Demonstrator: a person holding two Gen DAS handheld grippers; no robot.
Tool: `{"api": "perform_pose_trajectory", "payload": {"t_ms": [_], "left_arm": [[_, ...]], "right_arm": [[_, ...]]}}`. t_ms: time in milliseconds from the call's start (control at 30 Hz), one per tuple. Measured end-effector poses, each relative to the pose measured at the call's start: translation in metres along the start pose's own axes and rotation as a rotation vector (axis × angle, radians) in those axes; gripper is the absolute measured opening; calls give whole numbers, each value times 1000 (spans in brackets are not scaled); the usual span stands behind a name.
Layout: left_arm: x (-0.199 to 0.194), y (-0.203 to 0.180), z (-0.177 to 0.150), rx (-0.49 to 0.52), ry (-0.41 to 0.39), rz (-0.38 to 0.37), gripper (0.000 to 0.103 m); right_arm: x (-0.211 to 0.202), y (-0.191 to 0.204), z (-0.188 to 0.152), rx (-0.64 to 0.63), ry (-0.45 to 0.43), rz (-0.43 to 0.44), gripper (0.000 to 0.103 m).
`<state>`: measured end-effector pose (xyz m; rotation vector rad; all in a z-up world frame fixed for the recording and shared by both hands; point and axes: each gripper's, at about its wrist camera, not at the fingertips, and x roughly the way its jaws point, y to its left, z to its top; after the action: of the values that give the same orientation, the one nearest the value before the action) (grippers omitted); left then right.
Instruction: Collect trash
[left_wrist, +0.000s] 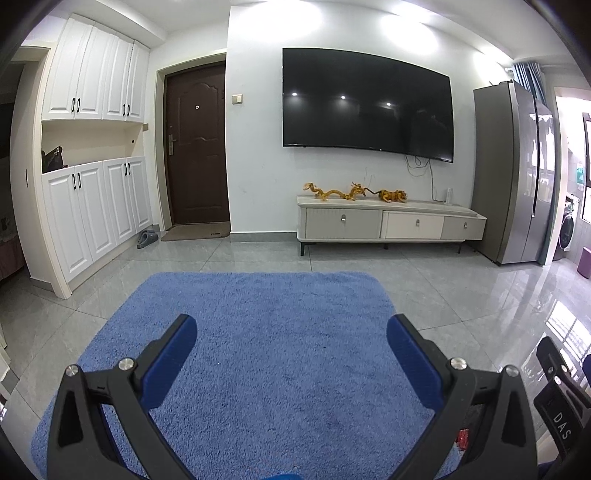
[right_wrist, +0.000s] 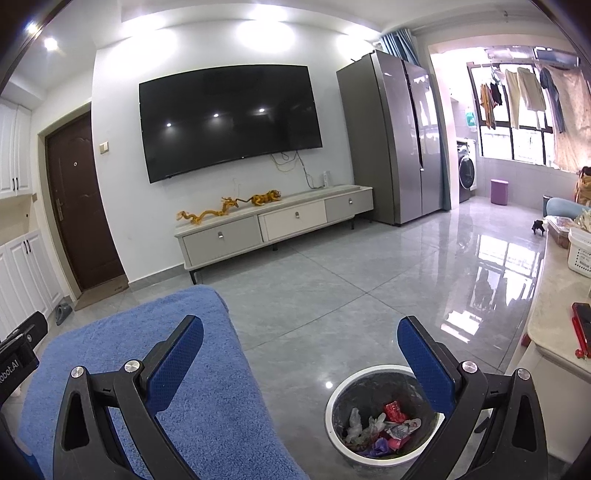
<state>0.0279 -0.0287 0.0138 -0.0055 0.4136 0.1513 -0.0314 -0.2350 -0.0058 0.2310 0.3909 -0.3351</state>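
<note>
— Both grippers are hanging wide open over the floor, each gripping nothing: the left gripper (left_wrist: 291, 325) is spreading its blue pads above the blue rug (left_wrist: 258, 332), and the right gripper (right_wrist: 301, 326) is straddling the rug's edge and the grey tiled floor (right_wrist: 351, 288).

— And the room behind them?

— The television (right_wrist: 229, 118) is filling the wall, with the refrigerator (right_wrist: 391, 140) standing just right of the low cabinet (right_wrist: 273, 225).

— Where is the trash sitting?

— The waste bin (right_wrist: 369, 384) is standing on the tiles beside the rug, under the right gripper's right finger. Crumpled wrappers (right_wrist: 384, 424) are lying inside it, one possibly a red packet; the fisheye edge is blurring them.
</note>
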Motion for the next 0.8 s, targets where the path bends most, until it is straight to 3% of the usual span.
{"api": "perform_pose_trajectory", "payload": {"t_ms": [367, 800], "left_arm": [[16, 0, -9, 6, 70, -11, 103], [21, 2, -14, 5, 91, -12, 103]], "right_arm": [[5, -2, -2, -12, 22, -3, 103], [9, -4, -3, -13, 34, -13, 103]]}}
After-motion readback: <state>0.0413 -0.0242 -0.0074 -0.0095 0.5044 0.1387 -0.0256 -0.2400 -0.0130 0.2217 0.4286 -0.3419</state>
